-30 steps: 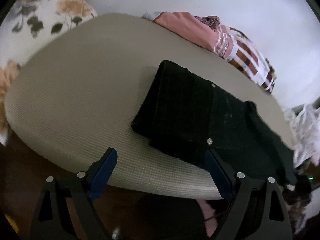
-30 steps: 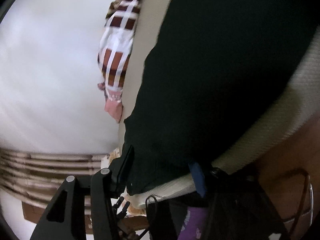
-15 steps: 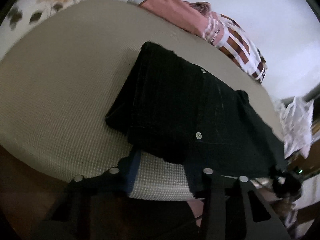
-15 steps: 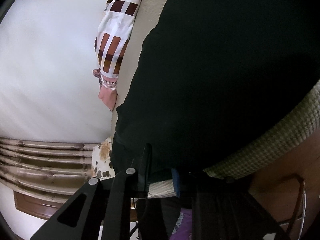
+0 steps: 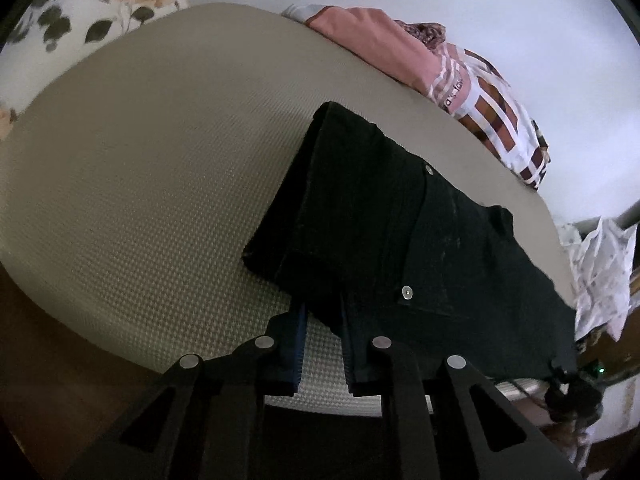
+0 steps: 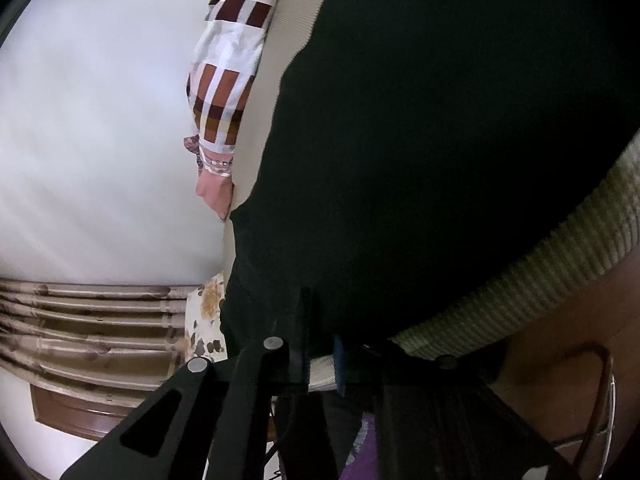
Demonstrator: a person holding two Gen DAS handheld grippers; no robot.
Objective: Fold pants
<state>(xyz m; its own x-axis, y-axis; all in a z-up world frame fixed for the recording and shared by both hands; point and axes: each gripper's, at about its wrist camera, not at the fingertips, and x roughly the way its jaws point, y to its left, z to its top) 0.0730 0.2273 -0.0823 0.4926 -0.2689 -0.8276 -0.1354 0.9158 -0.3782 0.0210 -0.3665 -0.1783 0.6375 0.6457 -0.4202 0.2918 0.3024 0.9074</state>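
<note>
Black pants [image 5: 400,232] lie folded on a beige textured pad [image 5: 140,200], their waist with metal rivets toward the near edge. My left gripper [image 5: 322,332] is shut on the near edge of the pants, blue-padded fingers [image 5: 298,340] pinching the fabric. In the right wrist view the pants [image 6: 440,140] fill most of the picture. My right gripper [image 6: 322,332] has its jaws closing, and they pinch the pants' hem where it hangs over the pad's edge [image 6: 520,292].
A pile of pink and brown-checked clothes [image 5: 420,64] lies along the pad's far edge, the checked cloth [image 6: 228,92] also showing in the right wrist view. Floral fabric [image 5: 120,0] is at the far left, crumpled white cloth [image 5: 600,272] at the right. A metal-framed chair [image 6: 600,400] stands below.
Both grippers' jaws went from wide open to closed on the near edge of the pants. Neither hand shifted much.
</note>
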